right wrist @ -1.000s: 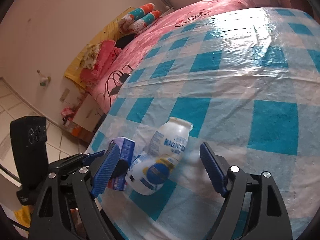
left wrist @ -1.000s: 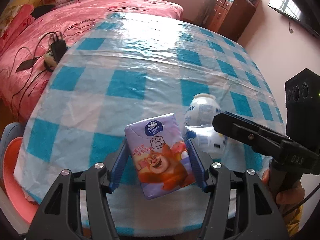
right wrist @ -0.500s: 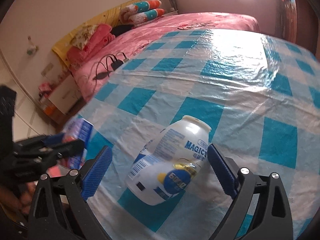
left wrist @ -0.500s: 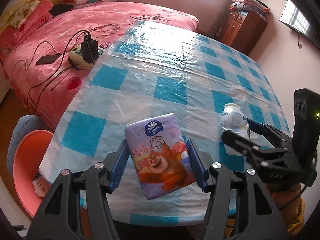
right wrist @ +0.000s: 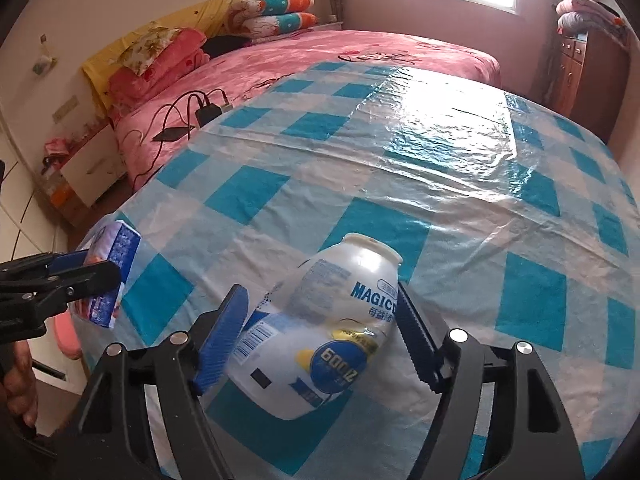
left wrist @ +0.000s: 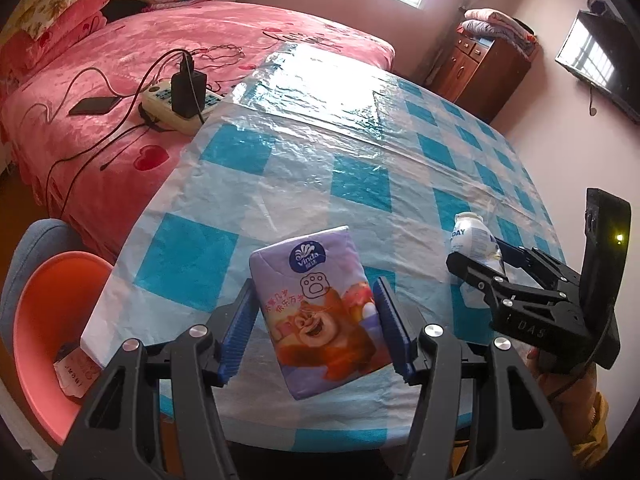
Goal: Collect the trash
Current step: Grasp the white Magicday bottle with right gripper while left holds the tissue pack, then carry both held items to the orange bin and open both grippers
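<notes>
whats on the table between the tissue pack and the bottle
Nothing: only bare checked tablecloth lies between the tissue pack and the bottle, seen in the left wrist view.

Left gripper (left wrist: 316,320), lower centre of its frame, jaws clamped on tissue pack (left wrist: 318,312); right gripper (right wrist: 320,334), lower centre, jaws closed against bottle (right wrist: 316,336) | both hand-held
</notes>
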The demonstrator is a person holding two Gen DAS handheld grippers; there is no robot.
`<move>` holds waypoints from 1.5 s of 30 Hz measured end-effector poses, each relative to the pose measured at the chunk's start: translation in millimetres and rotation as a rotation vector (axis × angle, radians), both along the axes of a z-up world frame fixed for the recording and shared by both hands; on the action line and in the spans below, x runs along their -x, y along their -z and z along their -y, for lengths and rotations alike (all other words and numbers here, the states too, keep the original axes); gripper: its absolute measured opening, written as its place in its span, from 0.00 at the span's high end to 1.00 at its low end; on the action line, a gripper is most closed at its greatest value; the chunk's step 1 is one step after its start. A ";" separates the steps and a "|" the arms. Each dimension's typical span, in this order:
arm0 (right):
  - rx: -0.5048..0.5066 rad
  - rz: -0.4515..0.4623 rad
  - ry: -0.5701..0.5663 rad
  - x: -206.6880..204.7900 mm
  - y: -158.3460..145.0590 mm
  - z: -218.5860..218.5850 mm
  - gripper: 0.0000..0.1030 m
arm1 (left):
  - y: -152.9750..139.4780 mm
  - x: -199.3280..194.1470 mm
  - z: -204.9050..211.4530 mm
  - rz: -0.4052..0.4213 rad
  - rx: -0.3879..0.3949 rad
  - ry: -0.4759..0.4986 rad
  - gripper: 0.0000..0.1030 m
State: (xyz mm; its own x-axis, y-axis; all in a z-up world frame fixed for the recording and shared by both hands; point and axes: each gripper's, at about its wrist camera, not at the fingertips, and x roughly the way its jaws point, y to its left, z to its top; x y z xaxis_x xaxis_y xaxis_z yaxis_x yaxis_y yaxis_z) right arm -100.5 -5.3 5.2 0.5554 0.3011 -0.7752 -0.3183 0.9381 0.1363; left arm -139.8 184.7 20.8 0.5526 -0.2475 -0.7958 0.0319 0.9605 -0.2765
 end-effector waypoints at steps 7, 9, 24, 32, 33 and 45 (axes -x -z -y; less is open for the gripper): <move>-0.002 0.007 -0.006 1.3 -1.4 0.5 0.33 | 7.1 1.6 -13.5 0.007 0.050 0.011 0.42; 0.000 0.027 -0.005 3.3 -3.3 0.8 0.46 | 8.1 3.2 -16.6 0.011 0.058 0.015 0.42; 0.040 0.014 -0.051 5.2 0.1 -10.6 0.40 | 16.1 9.0 -37.6 0.027 0.133 0.024 0.42; 0.113 0.003 -0.052 6.0 3.3 -18.9 0.23 | 18.4 13.0 -41.6 0.045 0.137 0.036 0.42; 0.123 0.009 -0.043 6.4 3.5 -19.0 0.31 | 18.6 13.4 -42.1 0.047 0.140 0.037 0.42; 0.132 0.033 0.001 7.8 0.0 -11.9 0.40 | 19.0 18.3 -50.6 0.058 0.177 0.043 0.42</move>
State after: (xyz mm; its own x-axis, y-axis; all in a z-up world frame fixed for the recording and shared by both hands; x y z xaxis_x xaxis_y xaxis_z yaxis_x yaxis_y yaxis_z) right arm -108.3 6.5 5.2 0.5813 0.1966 -0.7895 -0.3195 0.9476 0.0007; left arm -158.1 235.3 1.8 0.5826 -0.4047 -0.7049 0.0923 0.8946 -0.4373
